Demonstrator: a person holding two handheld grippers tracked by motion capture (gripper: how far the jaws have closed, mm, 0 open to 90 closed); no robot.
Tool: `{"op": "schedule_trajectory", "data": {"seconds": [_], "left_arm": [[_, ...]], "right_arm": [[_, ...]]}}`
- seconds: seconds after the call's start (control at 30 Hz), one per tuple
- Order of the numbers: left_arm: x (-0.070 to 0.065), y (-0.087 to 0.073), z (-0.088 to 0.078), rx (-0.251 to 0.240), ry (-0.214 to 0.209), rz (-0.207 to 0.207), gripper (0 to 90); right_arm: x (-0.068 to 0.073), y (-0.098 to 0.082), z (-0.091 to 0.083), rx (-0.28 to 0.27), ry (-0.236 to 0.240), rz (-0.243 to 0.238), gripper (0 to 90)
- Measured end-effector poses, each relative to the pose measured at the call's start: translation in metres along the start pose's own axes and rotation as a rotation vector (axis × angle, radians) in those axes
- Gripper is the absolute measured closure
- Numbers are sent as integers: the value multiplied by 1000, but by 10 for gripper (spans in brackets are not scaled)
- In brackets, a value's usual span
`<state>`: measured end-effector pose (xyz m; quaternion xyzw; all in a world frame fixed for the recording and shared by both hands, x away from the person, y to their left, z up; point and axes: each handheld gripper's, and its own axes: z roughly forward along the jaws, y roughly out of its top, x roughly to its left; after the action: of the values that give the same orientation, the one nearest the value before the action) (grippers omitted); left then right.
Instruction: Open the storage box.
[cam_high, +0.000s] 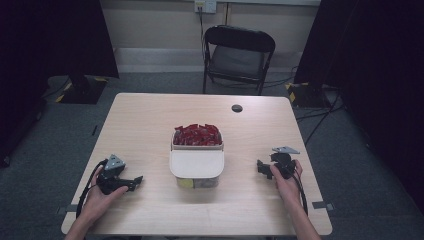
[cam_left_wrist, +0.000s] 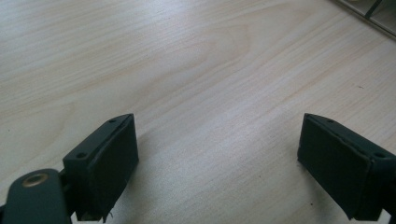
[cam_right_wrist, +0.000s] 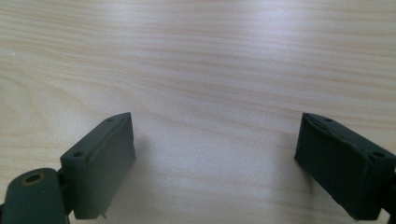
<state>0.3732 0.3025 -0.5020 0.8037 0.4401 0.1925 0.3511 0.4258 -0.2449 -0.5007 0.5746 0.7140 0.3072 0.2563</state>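
Observation:
A pale box (cam_high: 196, 146) heaped with red packets (cam_high: 197, 134) stands at the middle of the wooden table (cam_high: 150, 120). In front of it a second clear container carries a cream lid (cam_high: 196, 164). My left gripper (cam_high: 137, 182) rests on the table to the left of the containers, open, with bare wood between its jaws (cam_left_wrist: 217, 154). To the right of the containers my right gripper (cam_high: 261, 167) also stands open over bare wood (cam_right_wrist: 212, 154). Both point inward toward the containers, well apart from them.
A round dark grommet (cam_high: 237, 108) sits in the table near its far edge. A black folding chair (cam_high: 237, 57) stands behind the table. Dark stands and cables flank the table on the floor. Open wood lies around both grippers.

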Motion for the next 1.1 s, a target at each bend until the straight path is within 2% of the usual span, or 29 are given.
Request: {"op": "schedule_trajectory", "data": {"seconds": [0.23, 0.73, 0.9, 0.93, 1.1], "left_arm": [[0, 0, 0, 0, -1, -1, 117], [0, 0, 0, 0, -1, -1, 117], [0, 0, 0, 0, 0, 0, 117], [0, 0, 0, 0, -1, -1, 117], [0, 0, 0, -1, 0, 0, 117]], "right_arm": [[1, 0, 0, 0, -13, 8, 109], [1, 3, -6, 45, 23, -9, 145], [1, 5, -14, 12, 35, -14, 146], [2, 6, -18, 1, 51, -13, 147], [4, 8, -21, -11, 71, -22, 152]]}}
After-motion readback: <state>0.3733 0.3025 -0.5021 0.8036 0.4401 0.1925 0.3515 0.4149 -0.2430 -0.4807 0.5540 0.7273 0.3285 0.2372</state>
